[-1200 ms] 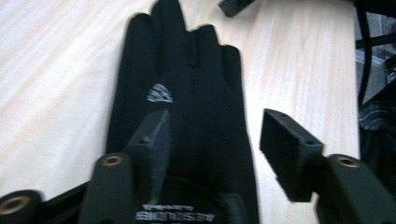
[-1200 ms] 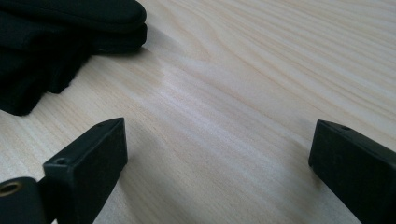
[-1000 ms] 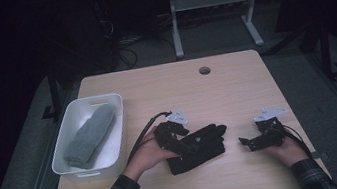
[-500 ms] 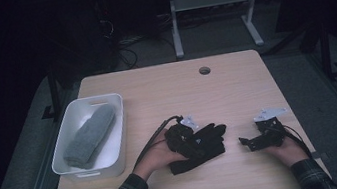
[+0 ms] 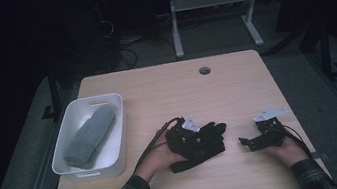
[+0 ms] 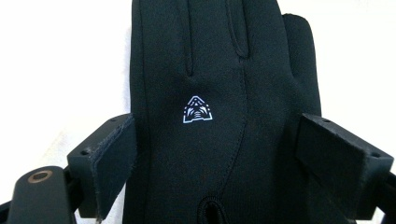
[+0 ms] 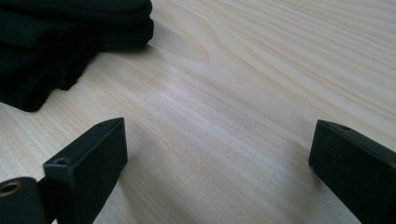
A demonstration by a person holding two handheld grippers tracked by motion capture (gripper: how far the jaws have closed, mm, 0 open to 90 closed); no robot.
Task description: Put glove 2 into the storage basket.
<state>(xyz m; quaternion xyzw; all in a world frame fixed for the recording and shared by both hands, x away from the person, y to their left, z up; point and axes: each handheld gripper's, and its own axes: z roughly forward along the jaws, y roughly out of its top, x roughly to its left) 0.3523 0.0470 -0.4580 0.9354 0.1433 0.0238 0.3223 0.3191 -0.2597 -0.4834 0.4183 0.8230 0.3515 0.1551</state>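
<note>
**Set the glove down flat**

From the left: a white bin point(image 5: 88, 137) holds a grey cloth point(image 5: 89, 136). The left gripper point(image 6: 217, 154) has just been opening – its jaws stand wide, with the black glove point(image 6: 219, 93) between them, flat on the table point(image 5: 166, 95). Lift straight off. The right gripper point(image 7: 217, 163) waits, spread and empty – keep it clear.
</note>
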